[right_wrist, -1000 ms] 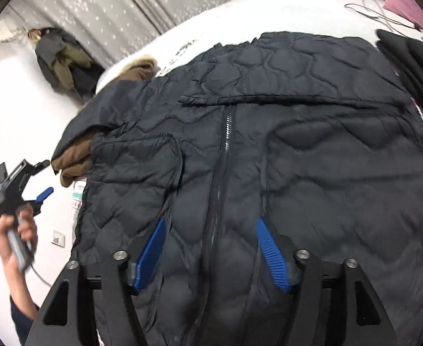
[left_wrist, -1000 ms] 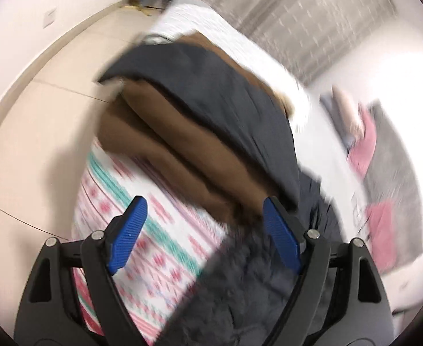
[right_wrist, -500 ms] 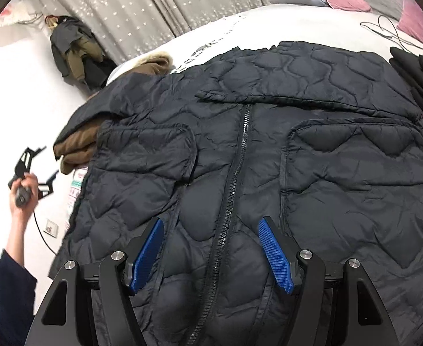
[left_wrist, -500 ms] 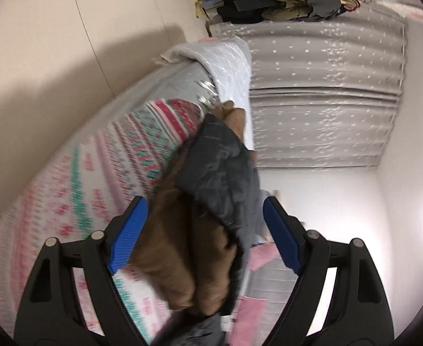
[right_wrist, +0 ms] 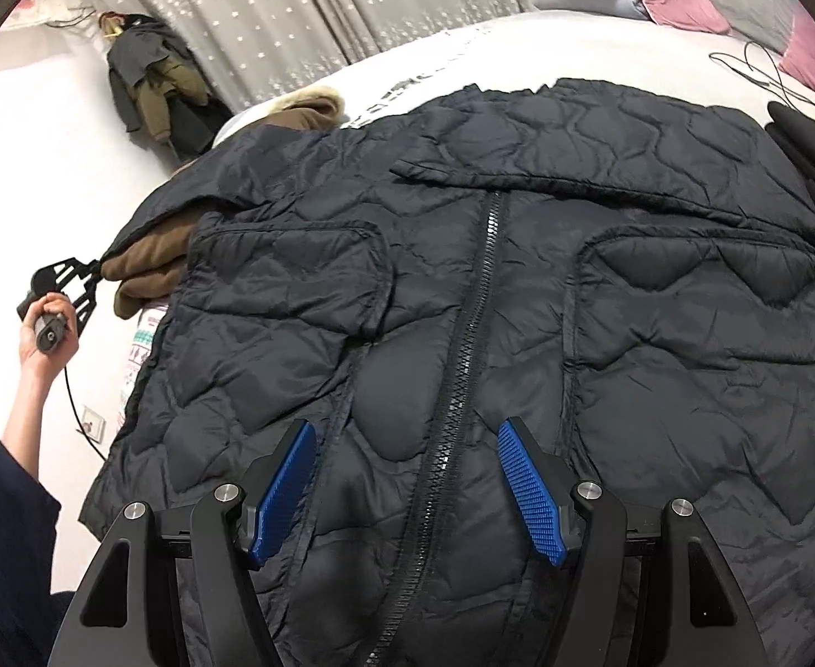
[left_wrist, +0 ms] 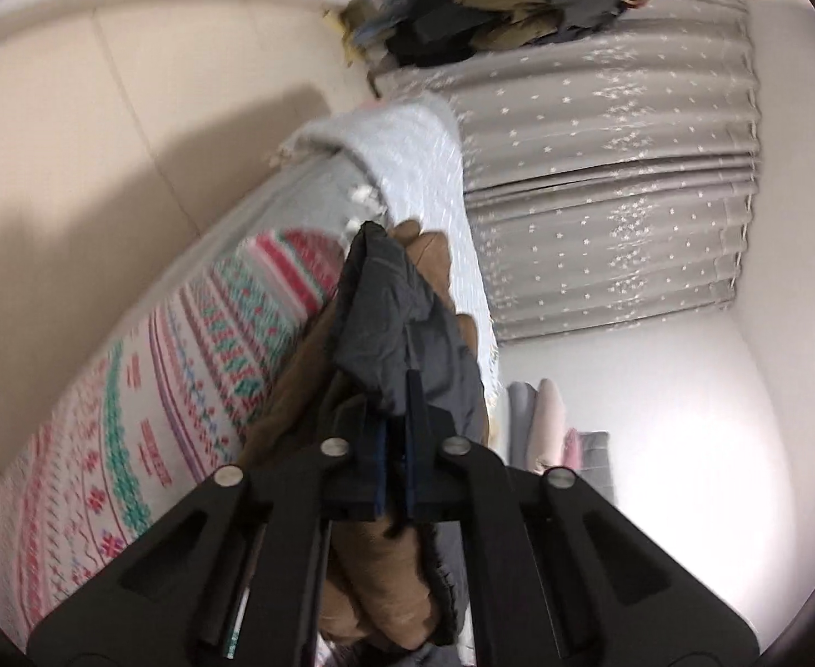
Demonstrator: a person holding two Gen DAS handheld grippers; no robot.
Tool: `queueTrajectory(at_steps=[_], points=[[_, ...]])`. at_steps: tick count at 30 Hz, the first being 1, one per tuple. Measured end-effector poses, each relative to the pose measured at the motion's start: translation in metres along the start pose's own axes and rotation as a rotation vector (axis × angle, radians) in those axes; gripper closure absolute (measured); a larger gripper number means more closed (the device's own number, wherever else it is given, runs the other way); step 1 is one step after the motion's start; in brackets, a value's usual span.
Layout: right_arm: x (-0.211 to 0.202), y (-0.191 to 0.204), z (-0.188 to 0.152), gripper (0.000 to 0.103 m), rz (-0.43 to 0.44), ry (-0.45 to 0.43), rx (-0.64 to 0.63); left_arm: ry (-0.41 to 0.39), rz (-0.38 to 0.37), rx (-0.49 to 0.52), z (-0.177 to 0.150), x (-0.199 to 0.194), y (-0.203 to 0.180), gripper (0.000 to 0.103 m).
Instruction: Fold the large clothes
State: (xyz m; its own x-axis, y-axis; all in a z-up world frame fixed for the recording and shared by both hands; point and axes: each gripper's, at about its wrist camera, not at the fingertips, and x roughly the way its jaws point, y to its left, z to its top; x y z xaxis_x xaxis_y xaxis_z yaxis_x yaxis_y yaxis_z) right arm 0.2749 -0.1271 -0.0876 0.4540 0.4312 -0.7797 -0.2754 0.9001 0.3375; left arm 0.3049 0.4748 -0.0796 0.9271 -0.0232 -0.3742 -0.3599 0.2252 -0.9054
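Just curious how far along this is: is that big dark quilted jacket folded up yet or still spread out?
Still spread out. The jacket lies flat, front up, zipper closed, both pockets showing.

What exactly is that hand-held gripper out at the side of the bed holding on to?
Start from the big black quilted jacket spread on the bed, zip up. Follow it to its far left corner, where the sleeve hangs over the patterned bed edge. The left hand-held gripper has just closed on that sleeve's end, the only part showing brown fleece lining.
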Motion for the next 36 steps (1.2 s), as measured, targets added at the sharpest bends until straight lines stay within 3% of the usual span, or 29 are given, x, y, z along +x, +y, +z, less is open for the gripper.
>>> queueTrajectory(at_steps=[7,14,19,23,27,31,36], points=[[-0.011,-0.001,0.003,0.034,0.027,-0.040,0.005,-0.059,0.082,0.280,-0.005,-0.013,-0.074,0.100],[-0.025,-0.012,0.010,0.034,0.043,-0.076,0.058,-0.106,0.056,0.482,-0.025,-0.031,-0.153,0.100],[-0.038,-0.028,0.017,0.034,0.054,-0.113,0.125,-0.101,-0.003,0.617,-0.053,-0.034,-0.210,0.100],[-0.047,-0.048,0.022,0.034,0.077,-0.134,0.200,-0.084,-0.046,0.788,-0.101,-0.029,-0.261,0.100],[-0.061,-0.072,0.029,0.034,0.056,-0.179,0.263,-0.037,-0.130,0.951,-0.169,-0.021,-0.309,0.099],[-0.074,-0.096,0.032,0.034,0.062,-0.211,0.341,0.040,-0.192,1.017,-0.228,-0.009,-0.337,0.100],[-0.091,-0.125,0.032,0.034,0.048,-0.257,0.425,0.167,-0.250,1.082,-0.314,0.017,-0.341,0.099]])
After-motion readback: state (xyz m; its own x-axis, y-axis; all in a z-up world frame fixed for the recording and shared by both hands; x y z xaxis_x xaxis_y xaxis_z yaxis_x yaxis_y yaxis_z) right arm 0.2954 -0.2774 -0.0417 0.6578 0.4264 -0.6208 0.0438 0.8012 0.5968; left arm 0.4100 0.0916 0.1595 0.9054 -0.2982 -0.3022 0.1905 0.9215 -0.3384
